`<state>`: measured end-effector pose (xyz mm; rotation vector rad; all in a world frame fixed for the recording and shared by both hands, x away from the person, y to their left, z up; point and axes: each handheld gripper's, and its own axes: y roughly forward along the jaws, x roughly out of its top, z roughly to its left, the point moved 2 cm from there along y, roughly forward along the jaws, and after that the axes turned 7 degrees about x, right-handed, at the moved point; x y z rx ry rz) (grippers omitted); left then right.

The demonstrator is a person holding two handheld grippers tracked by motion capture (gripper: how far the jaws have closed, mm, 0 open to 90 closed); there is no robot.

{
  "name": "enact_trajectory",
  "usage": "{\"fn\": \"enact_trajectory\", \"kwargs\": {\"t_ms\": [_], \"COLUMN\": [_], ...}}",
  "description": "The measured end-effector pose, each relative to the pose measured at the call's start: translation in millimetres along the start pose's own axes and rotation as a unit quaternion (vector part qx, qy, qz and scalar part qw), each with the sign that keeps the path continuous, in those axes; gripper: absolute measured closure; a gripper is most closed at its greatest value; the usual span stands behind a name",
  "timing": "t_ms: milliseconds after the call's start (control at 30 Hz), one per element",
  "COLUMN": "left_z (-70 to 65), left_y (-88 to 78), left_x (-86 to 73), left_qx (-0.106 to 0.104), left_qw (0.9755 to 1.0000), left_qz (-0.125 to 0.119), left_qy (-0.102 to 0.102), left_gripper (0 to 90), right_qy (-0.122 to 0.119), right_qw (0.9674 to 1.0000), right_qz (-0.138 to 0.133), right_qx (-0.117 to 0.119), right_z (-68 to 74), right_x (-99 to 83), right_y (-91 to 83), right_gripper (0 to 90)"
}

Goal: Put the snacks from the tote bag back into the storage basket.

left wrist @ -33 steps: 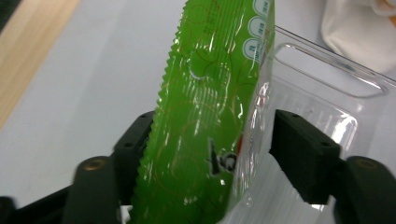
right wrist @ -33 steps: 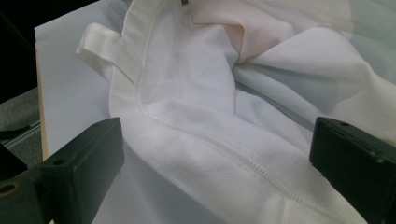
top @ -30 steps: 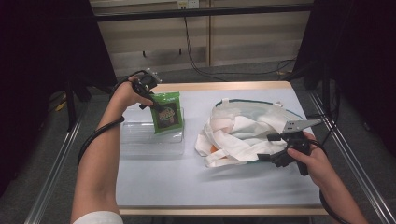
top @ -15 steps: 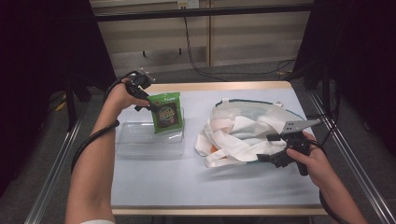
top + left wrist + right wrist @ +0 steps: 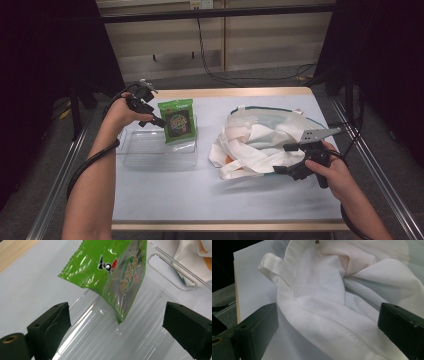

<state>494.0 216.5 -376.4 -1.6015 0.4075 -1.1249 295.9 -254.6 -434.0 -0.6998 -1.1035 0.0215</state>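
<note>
A green snack bag [image 5: 177, 122] stands tilted at the right end of a clear plastic tray [image 5: 150, 150] on the left half of the table. My left gripper [image 5: 158, 121] is just left of it, open. Its jaws have just been opening, and in the left gripper view the green snack bag [image 5: 110, 272] hangs ahead of the pads without touching them, over the tray [image 5: 140, 335]. A crumpled white tote bag [image 5: 260, 140] lies on the right. My right gripper [image 5: 282, 159] is open at its near right edge, with the tote bag's cloth [image 5: 324, 290] between the spread jaws.
The table top [image 5: 200, 195] is pale blue with a wooden rim. Metal rails run along both sides, and cables hang at the back wall. Something orange [image 5: 227, 160] shows under the tote bag's left edge.
My left gripper has let go of the green snack bag and drawn back a little to the left. The bag stays leaning in the tray. The right hand has not moved.
</note>
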Motion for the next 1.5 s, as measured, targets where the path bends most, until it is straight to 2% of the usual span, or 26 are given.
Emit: {"fn": "enact_trajectory", "kwargs": {"t_ms": [67,100,133,167,200,233,267,300,333,367,400,433,500,733,867,900,967,1033,1067,1200,1233,1333,1367,1400,1433,1500], "left_z": [-5.9,-4.5,-5.8,-10.1,-9.9,-13.2,-11.4,-14.0,-14.0,-18.2,-18.1,-21.7,-23.4,-37.6,-44.2,-47.4,-49.7,-55.1,-52.8,-67.1,-68.5,-71.1,-69.9,-72.5,-73.5,-80.9], "left_y": [1.0,-1.1,-1.6,-0.2,-1.2,0.6,-1.5,-0.4,-0.7,0.9,1.2,2.5,2.9,7.7,8.7,9.5,8.6,8.5,6.9,8.6,8.3,5.5,3.8,3.5,2.1,2.3], "left_x": [-2.2,-3.8,-4.7,-5.6,-6.9,-7.3,-9.0,-9.7,-11.1,-11.7,-12.4,-13.2,-14.5,-15.8,-15.4,-15.0,-14.7,-14.3,-14.6,-14.5,-14.9,-15.1,-15.3,-14.7,-14.2,-12.9], "left_qx": [-0.003,-0.005,-0.005,-0.007,-0.009,-0.006,-0.01,-0.011,-0.013,-0.016,-0.015,-0.018,-0.021,-0.034,-0.041,-0.043,-0.044,-0.045,-0.046,-0.052,-0.053,-0.048,-0.047,-0.049,-0.047,-0.048], "left_qw": [0.9996,1.0,1.0,0.9995,0.9998,0.9992,0.9999,0.9996,0.9998,0.9991,0.9993,0.9987,0.9992,0.9982,0.998,0.9973,0.9978,0.997,0.9979,0.996,0.9961,0.9967,0.9973,0.9967,0.9967,0.9953], "left_qz": [-0.015,-0.001,-0.003,-0.018,-0.012,-0.026,-0.01,-0.021,-0.015,-0.026,-0.025,-0.029,-0.026,-0.036,-0.041,-0.048,-0.047,-0.057,-0.046,-0.066,-0.064,-0.063,-0.056,-0.065,-0.065,-0.083], "left_qy": [-0.023,0.001,0.002,-0.023,-0.011,-0.031,-0.003,-0.014,-0.006,-0.03,-0.023,-0.037,-0.024,-0.035,-0.024,-0.035,-0.017,-0.027,0.002,-0.031,-0.029,-0.015,0.006,0.0,0.014,-0.007], "left_gripper": [7.5,7.5,7.5,7.5,7.5,7.5,7.5,7.5,7.5,7.4,7.5,7.4,7.2,7.4,7.4,7.4,7.3,7.4,7.4,7.4,7.4,7.3,7.3,7.3,7.2,7.1], "right_qy": [-0.001,-0.002,-0.003,-0.003,-0.003,-0.004,-0.003,-0.003,-0.004,-0.007,-0.007,-0.007,-0.007,-0.004,-0.007,-0.008,-0.008,-0.009,-0.008,-0.008,-0.008,-0.009,-0.009,-0.011,-0.011,-0.01], "right_qw": [1.0,1.0,1.0,1.0,1.0,1.0,1.0,1.0,1.0,1.0,1.0,1.0,1.0,1.0,0.9999,0.9999,0.9999,0.9999,0.9999,0.9999,0.9999,0.9999,0.9999,0.9999,0.9999,0.9999], "right_qz": [-0.001,-0.002,-0.002,-0.001,0.0,-0.001,-0.002,-0.002,-0.003,-0.001,-0.001,-0.001,-0.002,-0.007,-0.007,-0.007,-0.007,-0.008,-0.008,-0.01,-0.01,-0.009,-0.007,-0.006,-0.007,-0.008], "right_qx": [0.001,0.001,0.001,0.0,0.001,0.002,0.002,0.003,0.003,0.003,0.002,0.002,0.003,0.001,0.0,0.0,0.001,0.0,0.001,0.0,0.0,-0.001,-0.003,-0.003,-0.002,-0.002], "right_z": [0.8,1.0,1.1,1.3,1.7,1.9,2.3,2.6,2.9,3.1,3.1,3.3,3.7,4.0,4.1,4.0,4.4,4.7,5.0,5.8,6.2,6.3,6.3,6.1,6.2,6.6], "right_x": [0.5,0.7,0.9,1.1,1.3,1.6,1.8,2.1,2.3,2.3,2.4,2.5,2.7,3.3,3.3,3.3,3.2,3.3,3.4,3.8,3.6,3.0,2.7,2.5,2.3,2.3], "right_y": [0.3,0.6,0.7,0.7,0.8,0.9,1.0,1.0,1.1,0.9,0.9,0.8,0.0,-3.2,-4.4,-4.6,-4.8,-5.3,-5.9,-7.1,-7.4,-7.6,-7.6,-8.0,-8.1,-8.7], "right_gripper": [2.9,3.0,2.9,2.9,2.9,2.9,2.9,3.0,2.9,2.9,2.9,2.9,2.9,3.0,2.9,2.9,2.9,2.9,2.9,2.9,2.9,2.9,2.9,2.9,2.9,2.9]}}
